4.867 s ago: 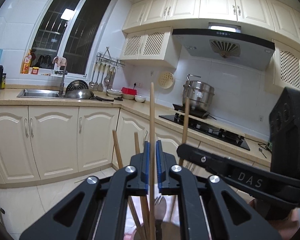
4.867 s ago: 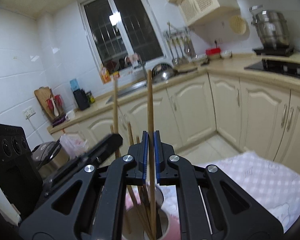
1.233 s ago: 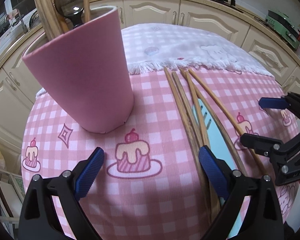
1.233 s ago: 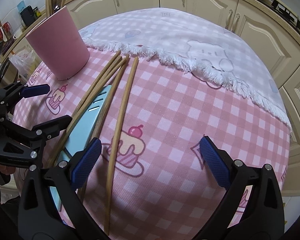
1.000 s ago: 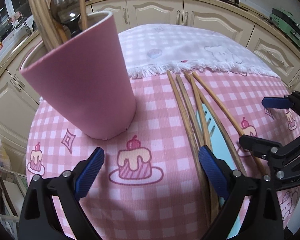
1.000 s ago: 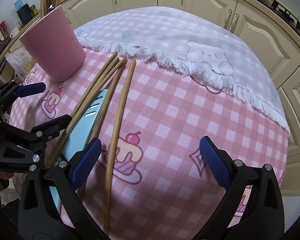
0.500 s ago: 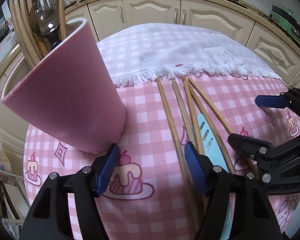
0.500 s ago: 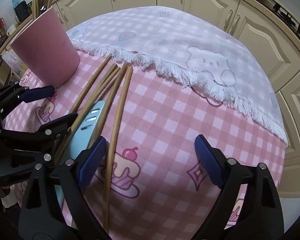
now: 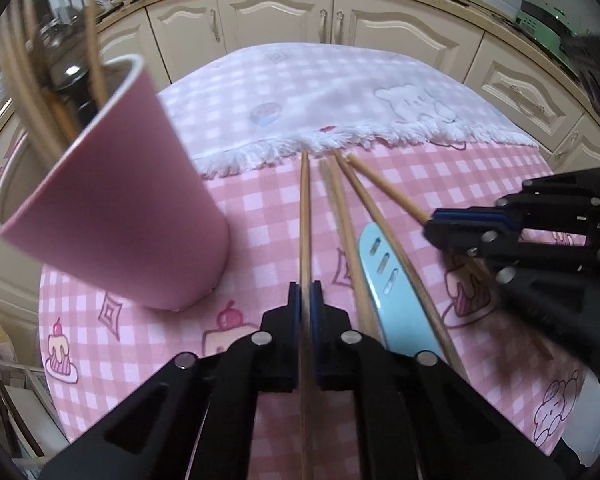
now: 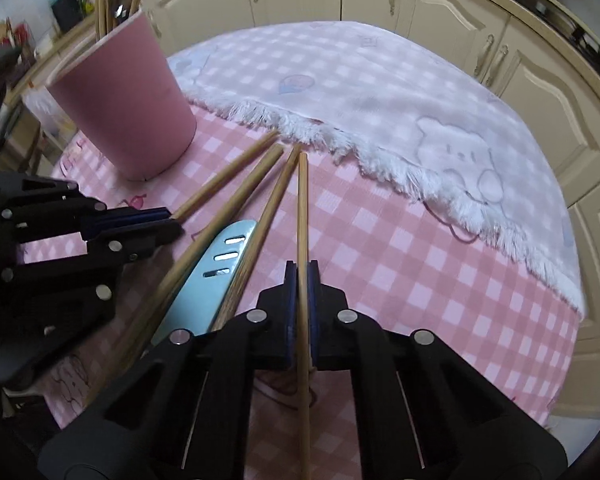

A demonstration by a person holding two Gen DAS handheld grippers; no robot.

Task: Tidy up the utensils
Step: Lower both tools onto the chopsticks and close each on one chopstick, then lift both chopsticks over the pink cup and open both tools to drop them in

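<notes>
Each tool (image 9: 305, 300) (image 10: 301, 276) pinched one chopstick (image 9: 305, 216) (image 10: 302, 208) thinly; either stick could pivot and miss the pink cup (image 9: 112, 208).

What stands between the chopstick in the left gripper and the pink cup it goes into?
Nothing visible: bare checked cloth lies between the chopstick, clamped in the left gripper, and the pink cup, which already holds utensils.
</notes>
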